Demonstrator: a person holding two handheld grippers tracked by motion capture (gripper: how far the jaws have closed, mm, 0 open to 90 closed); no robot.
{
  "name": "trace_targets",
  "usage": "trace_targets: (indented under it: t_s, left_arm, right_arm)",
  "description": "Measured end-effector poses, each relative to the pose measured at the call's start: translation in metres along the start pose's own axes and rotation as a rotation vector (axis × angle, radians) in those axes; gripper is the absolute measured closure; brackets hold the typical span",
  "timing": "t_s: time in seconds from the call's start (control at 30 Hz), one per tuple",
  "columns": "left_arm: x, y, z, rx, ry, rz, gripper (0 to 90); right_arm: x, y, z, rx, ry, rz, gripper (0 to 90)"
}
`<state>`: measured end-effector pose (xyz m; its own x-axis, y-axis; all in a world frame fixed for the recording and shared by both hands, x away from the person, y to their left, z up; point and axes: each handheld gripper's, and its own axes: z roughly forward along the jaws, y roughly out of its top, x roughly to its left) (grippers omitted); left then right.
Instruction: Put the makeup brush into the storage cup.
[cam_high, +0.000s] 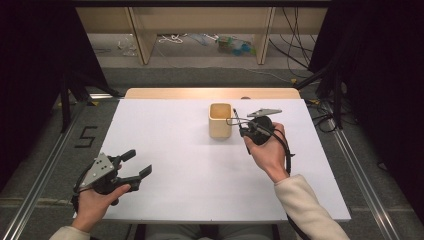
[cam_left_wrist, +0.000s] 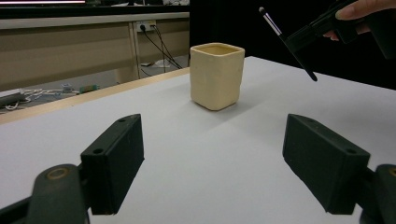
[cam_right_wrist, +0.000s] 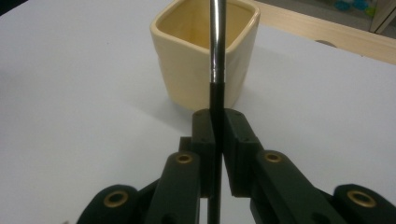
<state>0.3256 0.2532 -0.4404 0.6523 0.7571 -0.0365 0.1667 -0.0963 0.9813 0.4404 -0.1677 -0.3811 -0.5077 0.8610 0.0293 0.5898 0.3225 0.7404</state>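
Under the cup (cam_high: 220, 121), white table (cam_high: 170, 145).

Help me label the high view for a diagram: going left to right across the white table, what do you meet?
Left gripper, jaws open, held over the near left corner → cream square cup → thin black-and-silver pen clamped in the right gripper just right of the cup → white table's bare right side.
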Motion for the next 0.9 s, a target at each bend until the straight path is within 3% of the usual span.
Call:
trace_targets:
  t_s: [0.13, 0.2, 0.3, 0.37, 0.43, 0.5, 0.53, 0.63, 0.67, 0.9]
  left_arm:
    - [0.000, 0.000, 0.000, 0.000, 0.001, -0.001, 20.3]
    - [0.000, 0.000, -0.001, -0.001, 0.002, -0.005, 20.3]
    - [0.000, -0.001, -0.001, -0.001, 0.003, -0.003, 20.3]
    - [0.000, -0.001, -0.001, 0.000, 0.003, -0.002, 20.3]
    - [0.000, -0.001, -0.001, 0.000, 0.003, -0.002, 20.3]
    - [0.000, -0.001, -0.002, -0.001, 0.005, -0.003, 20.3]
    - [0.000, -0.001, -0.002, -0.001, 0.005, -0.003, 20.3]
    - [0.000, -0.001, -0.002, 0.000, 0.006, -0.003, 20.4]
    - [0.000, -0.001, -0.002, 0.000, 0.006, -0.002, 20.3]
    - [0.000, -0.001, -0.002, -0.001, 0.007, -0.003, 20.4]
  right_arm:
    - [0.001, 0.001, 0.000, -0.002, 0.001, 0.008, 84.2]
    - [0.000, 0.002, 0.001, -0.013, -0.004, -0.015, 84.2]
    - [0.002, 0.003, 0.000, -0.016, -0.002, 0.010, 84.2]
    - [0.000, 0.004, 0.002, -0.039, -0.007, -0.026, 84.2]
    - [0.003, 0.004, 0.000, -0.023, -0.003, 0.005, 84.3]
    - [0.003, 0.005, 0.000, -0.027, 0.000, 0.009, 84.2]
    - [0.001, 0.006, 0.001, -0.040, 0.000, -0.015, 84.2]
    - [0.003, 0.007, 0.000, -0.035, 0.000, 0.006, 84.2]
    - [0.001, 0.007, 0.002, -0.055, 0.002, -0.031, 84.2]
    - [0.004, 0.010, 0.001, -0.053, 0.006, -0.011, 84.3]
